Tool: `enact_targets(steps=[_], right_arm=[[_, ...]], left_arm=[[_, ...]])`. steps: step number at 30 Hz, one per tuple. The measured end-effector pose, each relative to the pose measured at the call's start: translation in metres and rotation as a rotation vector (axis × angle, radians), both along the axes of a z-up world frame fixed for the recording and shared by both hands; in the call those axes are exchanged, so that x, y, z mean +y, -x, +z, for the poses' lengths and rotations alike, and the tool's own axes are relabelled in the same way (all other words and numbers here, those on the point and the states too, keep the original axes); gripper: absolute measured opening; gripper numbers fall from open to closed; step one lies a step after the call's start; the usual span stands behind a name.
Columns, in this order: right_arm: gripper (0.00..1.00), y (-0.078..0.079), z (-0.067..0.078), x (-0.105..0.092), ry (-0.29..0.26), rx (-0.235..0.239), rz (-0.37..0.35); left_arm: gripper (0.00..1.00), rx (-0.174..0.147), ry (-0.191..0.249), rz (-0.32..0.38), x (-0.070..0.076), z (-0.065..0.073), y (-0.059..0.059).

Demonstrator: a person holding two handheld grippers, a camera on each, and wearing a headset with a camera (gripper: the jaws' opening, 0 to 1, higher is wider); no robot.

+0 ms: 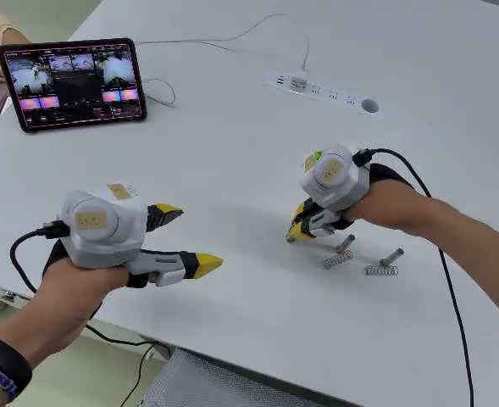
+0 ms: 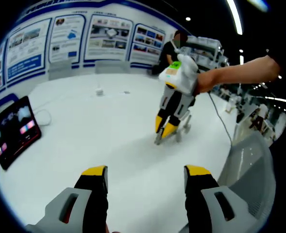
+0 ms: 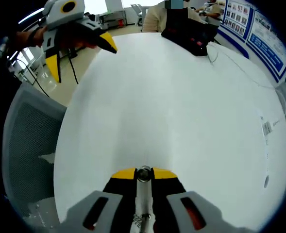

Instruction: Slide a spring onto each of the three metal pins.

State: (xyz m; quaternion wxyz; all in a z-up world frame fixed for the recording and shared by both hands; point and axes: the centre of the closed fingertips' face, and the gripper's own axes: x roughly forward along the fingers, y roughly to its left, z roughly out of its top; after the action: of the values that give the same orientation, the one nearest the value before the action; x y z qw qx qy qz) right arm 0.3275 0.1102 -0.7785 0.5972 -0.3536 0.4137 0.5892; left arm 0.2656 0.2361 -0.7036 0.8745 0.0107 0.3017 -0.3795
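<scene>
My right gripper [image 1: 298, 231] points down at the white table [image 1: 232, 153], shut on a metal pin [image 3: 143, 173] whose round end pokes out between the yellow tips. Coils that look like a spring [image 3: 142, 219] sit lower on that pin. Just right of this gripper lie two more metal pins [image 1: 345, 244] [image 1: 391, 256], each with a loose spring [image 1: 337, 259] [image 1: 381, 270] beside it. My left gripper [image 1: 188, 237] hovers open near the table's front left edge, nothing between its jaws. In the left gripper view the open left gripper [image 2: 146, 171] faces the right gripper [image 2: 164, 131].
A tablet [image 1: 71, 82] stands at the back left, and a white power strip [image 1: 321, 89] with a cable lies at the back middle. A mesh chair [image 1: 198, 381] sits below the table's front edge. A person [image 3: 157, 17] sits at the far side.
</scene>
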Motion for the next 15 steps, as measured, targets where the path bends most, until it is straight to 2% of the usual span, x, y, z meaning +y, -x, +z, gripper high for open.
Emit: enact_targets(steps=[15], right_arm=[[0.14,0.0006,-0.0079,-0.0016,0.012,0.002,0.008]], left_arm=[[0.64,-0.004,-0.003,-0.001,0.0018,0.0008,-0.0045]])
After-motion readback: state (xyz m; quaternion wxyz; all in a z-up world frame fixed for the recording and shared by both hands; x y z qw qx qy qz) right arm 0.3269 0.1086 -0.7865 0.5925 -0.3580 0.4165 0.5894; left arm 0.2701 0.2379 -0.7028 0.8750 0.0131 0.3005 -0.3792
